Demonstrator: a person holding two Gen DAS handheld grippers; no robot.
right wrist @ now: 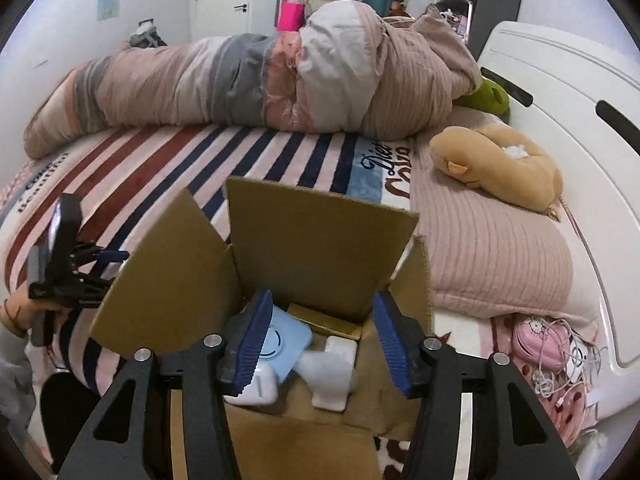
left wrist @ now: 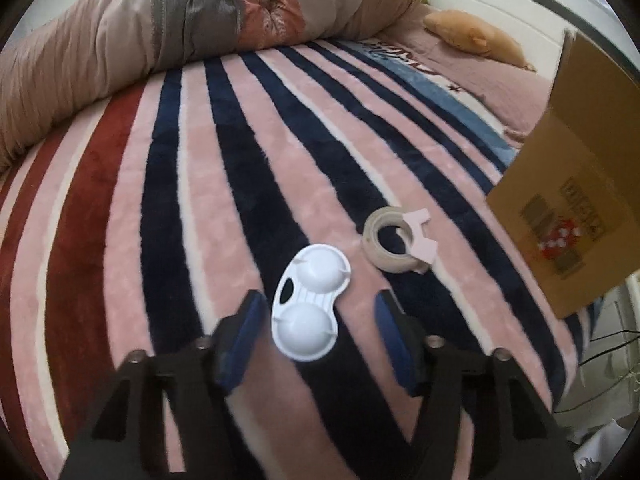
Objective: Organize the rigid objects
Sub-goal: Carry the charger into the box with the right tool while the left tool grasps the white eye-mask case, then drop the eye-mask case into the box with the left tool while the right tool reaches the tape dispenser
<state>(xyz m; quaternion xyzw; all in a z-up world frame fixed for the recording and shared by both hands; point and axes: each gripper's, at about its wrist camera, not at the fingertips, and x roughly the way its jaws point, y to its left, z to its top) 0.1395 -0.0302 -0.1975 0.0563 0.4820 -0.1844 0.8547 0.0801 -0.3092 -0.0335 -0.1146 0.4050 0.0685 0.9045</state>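
In the left wrist view a white plastic tray with two round cups lies on the striped blanket. My left gripper is open, its blue pads either side of the tray's near end, not touching it. A roll of beige tape with a pink piece lies just beyond to the right. The cardboard box stands at the right. In the right wrist view my right gripper is open and empty above the open box, which holds a light blue flat item and white objects.
A rolled quilt lies along the far side of the bed. A tan plush toy sits on the pillow by the white headboard. Pink device and tangled cables lie at the bed's right. My left gripper shows at the left of the right wrist view.
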